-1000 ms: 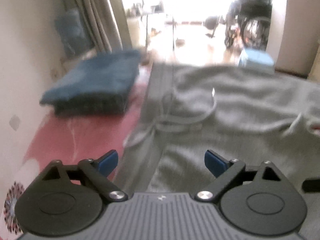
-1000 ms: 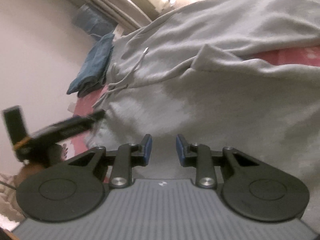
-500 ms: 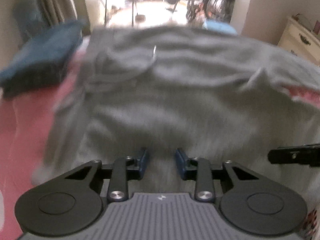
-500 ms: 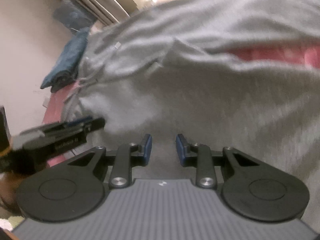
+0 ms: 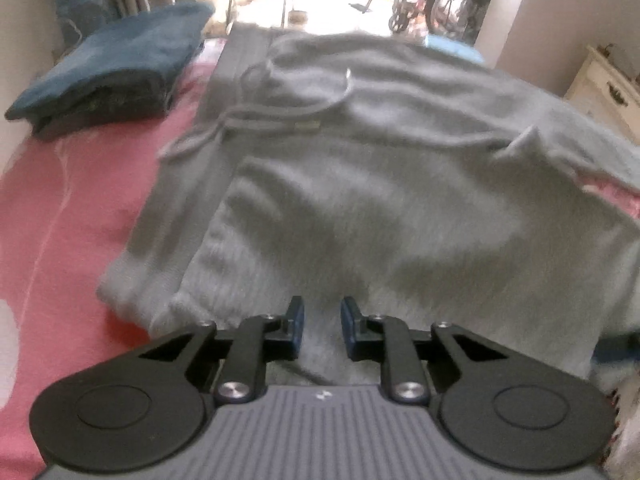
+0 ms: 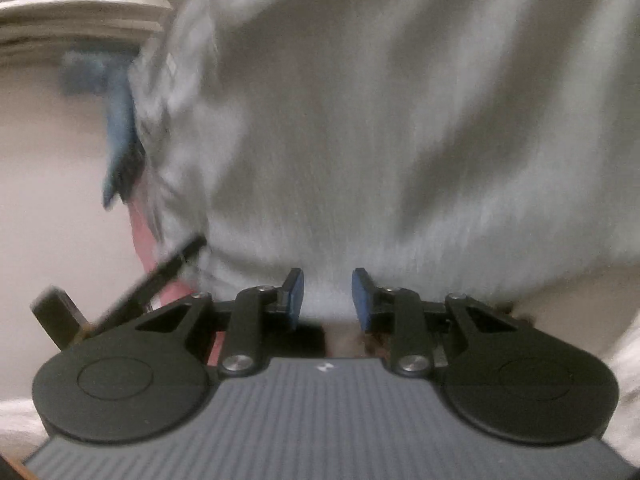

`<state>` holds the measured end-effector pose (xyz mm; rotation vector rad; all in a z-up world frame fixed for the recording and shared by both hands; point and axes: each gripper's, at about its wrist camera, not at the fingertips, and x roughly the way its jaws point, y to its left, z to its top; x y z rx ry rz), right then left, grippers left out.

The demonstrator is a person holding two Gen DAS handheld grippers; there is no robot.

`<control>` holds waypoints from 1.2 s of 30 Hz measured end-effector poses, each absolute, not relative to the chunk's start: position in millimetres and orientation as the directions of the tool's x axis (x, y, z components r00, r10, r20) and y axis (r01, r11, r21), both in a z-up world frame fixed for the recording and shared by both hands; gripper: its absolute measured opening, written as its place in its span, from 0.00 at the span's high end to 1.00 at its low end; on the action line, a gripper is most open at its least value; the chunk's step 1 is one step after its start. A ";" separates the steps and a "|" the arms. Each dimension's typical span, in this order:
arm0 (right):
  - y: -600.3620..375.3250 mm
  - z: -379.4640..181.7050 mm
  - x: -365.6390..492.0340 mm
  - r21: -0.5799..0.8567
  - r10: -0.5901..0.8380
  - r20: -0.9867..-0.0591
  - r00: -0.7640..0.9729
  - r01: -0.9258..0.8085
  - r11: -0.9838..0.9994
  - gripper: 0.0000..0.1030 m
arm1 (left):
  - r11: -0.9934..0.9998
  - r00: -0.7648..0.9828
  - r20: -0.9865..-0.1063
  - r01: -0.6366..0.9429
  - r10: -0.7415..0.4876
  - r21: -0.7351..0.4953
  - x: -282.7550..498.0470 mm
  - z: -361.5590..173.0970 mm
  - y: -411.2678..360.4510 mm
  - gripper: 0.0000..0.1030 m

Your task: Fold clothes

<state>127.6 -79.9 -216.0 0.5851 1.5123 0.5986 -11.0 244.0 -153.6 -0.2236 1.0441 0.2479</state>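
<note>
1. Since both wrist views are pretty blurry, take this with some salt, but nearest the cameras each gripper has gray fabric between its blue pads. The left gripper [image 5: 322,326] is narrowed down on the near hem of the gray sweatpants [image 5: 380,184], so I'd say it's pinching cloth. The right gripper [image 6: 327,298] has its pads a bit further apart with the same gray cloth filling the gap; looks like a grasp too.
2. Just past the left gripper, the near part of the sweatpants looks doubled over, one layer sitting on another with a ribbed cuff at the near-left corner. So my guess is one fold is done or in progress.
3. Middle distance: the garment is spread across the pink bedsheet [image 5: 72,184], with a ridge of bunched cloth toward the right and some pink showing through a gap there. Not smooth yet.
4. Further back, the drawstring [image 5: 256,120] lies loose over the waistband area.
5. Far left, a folded blue garment [image 5: 116,68] sits well apart from the gray one, looks finished.
6. What's left, I reckon: bring the held edge over, flatten, probably fold once more, then stack. Maybe halfway on this piece.
</note>
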 end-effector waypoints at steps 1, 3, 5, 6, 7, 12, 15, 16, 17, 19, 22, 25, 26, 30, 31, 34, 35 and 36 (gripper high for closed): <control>-88.5 -207.4 134.6 0.689 0.689 -0.724 0.024 -0.002 0.725 0.75 | 0.951 0.489 -0.867 -0.302 0.098 -0.063 -7.8 -151.4 243.1 0.80; -109.7 -194.2 151.8 0.687 0.682 -0.723 0.109 0.014 0.726 0.75 | 0.954 0.497 -0.862 -0.294 0.097 -0.062 -1.3 -149.1 240.5 0.80; -137.8 -186.2 170.8 0.667 0.654 -0.739 0.161 0.033 0.745 0.75 | 0.956 0.492 -0.866 -0.289 0.095 -0.059 5.2 -150.6 237.6 0.80; -153.4 -182.9 179.8 0.652 0.637 -0.750 0.178 0.037 0.757 0.75 | 0.956 0.485 -0.869 -0.287 0.094 -0.057 8.2 -152.5 236.4 0.80; -168.9 -179.6 188.8 0.637 0.620 -0.760 0.194 0.040 0.769 0.75 | 0.956 0.478 -0.874 -0.288 0.093 -0.056 10.6 -155.6 235.8 0.80; -261.6 -185.8 213.0 0.465 0.460 -0.881 0.113 0.022 0.885 0.71 | 0.952 0.435 -0.896 -0.303 0.094 -0.047 11.8 -171.4 231.4 0.79; -315.3 -203.6 205.4 0.322 0.322 -0.946 0.023 0.011 0.947 0.73 | 0.950 0.434 -0.895 -0.309 0.103 -0.040 11.8 -172.1 229.8 0.79; -335.3 -209.2 194.8 0.350 0.350 -0.937 0.006 0.016 0.936 0.74 | 0.949 0.431 -0.896 -0.312 0.104 -0.040 12.3 -171.8 230.0 0.79; -348.6 -208.8 185.2 0.369 0.368 -0.930 0.015 0.049 0.928 0.74 | 0.948 0.428 -0.897 -0.316 0.106 -0.039 12.8 -171.7 230.2 0.79; -375.2 -208.0 166.1 0.405 0.404 -0.914 0.034 0.114 0.907 0.76 | 0.948 0.424 -0.898 -0.318 0.113 -0.031 13.9 -171.5 229.4 0.78; -391.8 -207.5 141.8 0.332 0.334 -0.943 0.015 0.137 0.933 0.74 | 0.949 0.419 -0.899 -0.314 0.129 -0.010 14.9 -171.4 226.1 0.78; -396.7 -203.6 123.6 0.245 0.247 -0.969 0.002 0.123 0.962 0.74 | 0.950 0.416 -0.899 -0.312 0.138 0.002 13.9 -170.3 223.9 0.78; -396.7 -197.7 122.8 0.229 0.229 -0.973 0.017 0.126 0.965 0.73 | 0.950 0.418 -0.898 -0.311 0.140 0.004 13.5 -168.9 223.3 0.78; -385.4 -157.2 138.1 0.258 0.245 -0.948 0.205 0.039 0.965 0.73 | 0.953 0.438 -0.887 -0.303 0.145 0.006 13.8 -162.8 221.1 0.78; -382.0 -150.0 145.3 0.274 0.260 -0.934 0.246 0.022 0.962 0.73 | 0.955 0.437 -0.887 -0.298 0.147 0.012 15.4 -162.6 220.0 0.78; -367.9 -143.6 168.6 0.301 0.281 -0.889 0.361 -0.001 0.954 0.73 | 0.955 0.423 -0.893 -0.294 0.155 0.027 19.3 -165.8 217.3 0.77; -365.1 -146.0 177.8 0.305 0.279 -0.879 0.387 0.006 0.952 0.72 | 0.955 0.418 -0.895 -0.295 0.156 0.029 20.3 -167.4 216.9 0.76; -368.1 -152.1 185.8 0.308 0.277 -0.876 0.395 0.016 0.951 0.72 | 0.954 0.415 -0.897 -0.300 0.154 0.025 20.1 -169.4 217.4 0.76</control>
